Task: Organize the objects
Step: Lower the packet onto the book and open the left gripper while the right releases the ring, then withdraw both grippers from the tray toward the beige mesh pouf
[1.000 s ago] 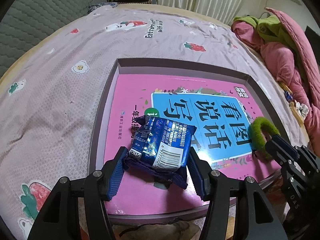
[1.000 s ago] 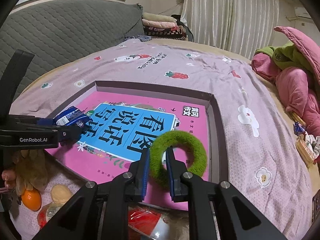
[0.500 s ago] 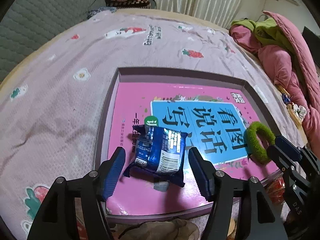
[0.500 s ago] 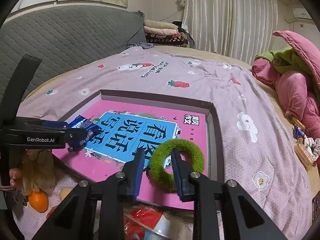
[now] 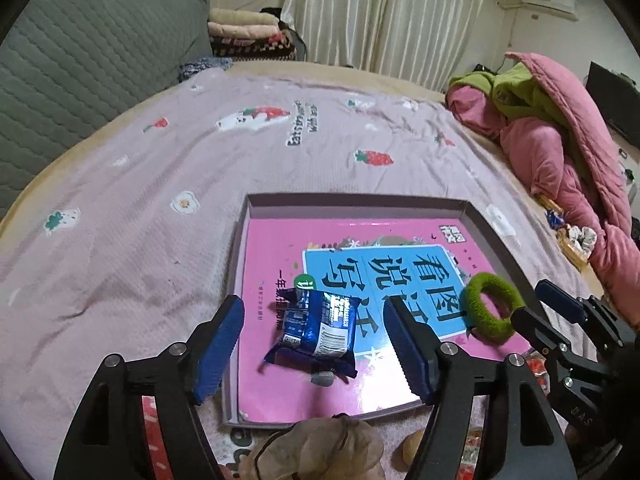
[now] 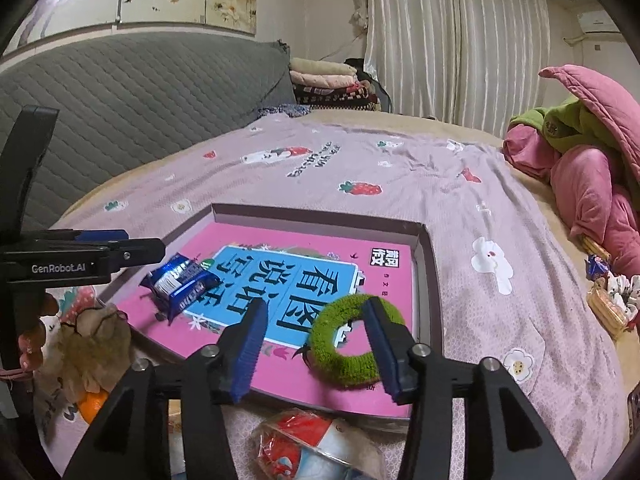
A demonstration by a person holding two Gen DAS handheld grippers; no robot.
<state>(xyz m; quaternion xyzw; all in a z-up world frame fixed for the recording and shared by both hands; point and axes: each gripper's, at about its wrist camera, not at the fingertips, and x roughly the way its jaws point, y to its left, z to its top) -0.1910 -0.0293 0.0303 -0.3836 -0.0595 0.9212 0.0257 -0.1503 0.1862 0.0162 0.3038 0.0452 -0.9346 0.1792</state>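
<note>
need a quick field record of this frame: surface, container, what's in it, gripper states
surface: bed with a pink printed sheet
container: shallow tray lying on the sheet
tray contents: pink book covering its floor; blue snack packet and green fuzzy ring on the book
packet vs ring: apart, packet toward the tray's left side, ring toward its right
left gripper: open, fingers either side of the packet, not touching
right gripper: open, one finger over the ring's hole, no grip
near edge: red-and-white packet, orange fruit, outside the tray
</note>
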